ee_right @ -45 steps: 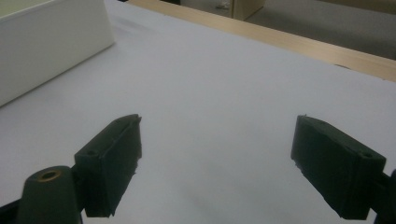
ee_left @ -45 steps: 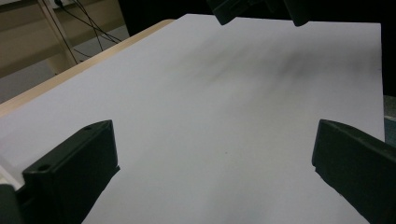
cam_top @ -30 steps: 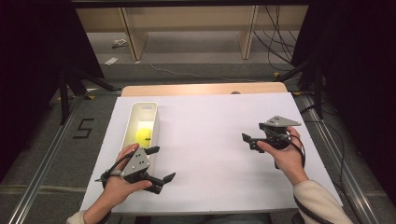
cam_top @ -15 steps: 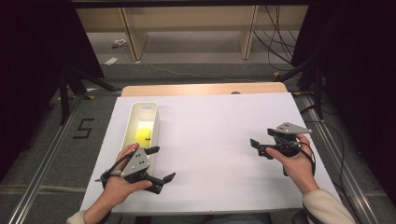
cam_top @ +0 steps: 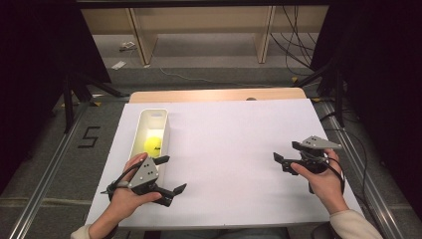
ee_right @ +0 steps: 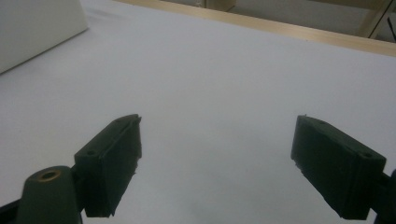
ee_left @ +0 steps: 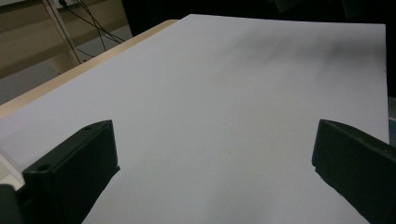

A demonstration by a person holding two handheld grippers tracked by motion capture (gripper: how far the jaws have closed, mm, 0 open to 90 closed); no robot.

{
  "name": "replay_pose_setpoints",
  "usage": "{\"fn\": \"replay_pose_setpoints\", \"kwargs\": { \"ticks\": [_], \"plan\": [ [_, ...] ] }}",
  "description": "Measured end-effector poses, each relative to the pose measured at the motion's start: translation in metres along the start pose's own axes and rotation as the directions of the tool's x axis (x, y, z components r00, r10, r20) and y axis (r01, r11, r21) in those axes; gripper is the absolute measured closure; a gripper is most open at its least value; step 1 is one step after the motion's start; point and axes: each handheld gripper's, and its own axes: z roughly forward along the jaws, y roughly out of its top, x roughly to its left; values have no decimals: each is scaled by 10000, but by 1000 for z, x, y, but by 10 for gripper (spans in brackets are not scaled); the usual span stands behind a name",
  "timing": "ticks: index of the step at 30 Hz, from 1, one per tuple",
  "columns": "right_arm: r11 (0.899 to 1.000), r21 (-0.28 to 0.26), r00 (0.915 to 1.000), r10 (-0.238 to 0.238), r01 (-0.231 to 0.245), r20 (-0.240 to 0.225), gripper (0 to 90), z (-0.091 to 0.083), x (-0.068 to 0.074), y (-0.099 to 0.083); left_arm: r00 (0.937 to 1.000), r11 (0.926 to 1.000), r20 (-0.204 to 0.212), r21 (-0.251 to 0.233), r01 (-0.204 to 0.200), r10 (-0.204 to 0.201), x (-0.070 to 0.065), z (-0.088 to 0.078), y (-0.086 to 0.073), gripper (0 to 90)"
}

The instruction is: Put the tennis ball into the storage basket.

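Inspector: While your left claw (cam_top: 168, 174) rests spread near the counter's (cam_top: 234, 144) left front corner, where's the yellow ball (cam_top: 153, 145)?

Operator: Inside the white bin (cam_top: 141, 124) along the left edge; your right claw (cam_top: 286, 157) gapes, empty, near the right edge.

1 yellow ball (cam_top: 153, 145), 1 white bin (cam_top: 142, 128), 2 grippers, 1 table (cam_top: 234, 149).

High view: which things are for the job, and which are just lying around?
For the job: yellow ball, white bin, left gripper, right gripper, both open.
Lying about: floor cables, scraps on the floor, number marking.
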Motion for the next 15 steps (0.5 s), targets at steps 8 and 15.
{"fn": "replay_pose_setpoints", "kwargs": {
  "ticks": [8, 15],
  "plan": [
    [10000, 20, 9999, -51, 51, -90, 162, -5, 0, -6, 10000, 10000, 10, -44, -3, 3, 0, -1, 1, 0],
    [10000, -79, 9998, -58, 56, -204, 160, -8, 0, -8, 9999, 9999, 32, -107, 131, -131, 2, 0, 1, 0]
  ]
}}
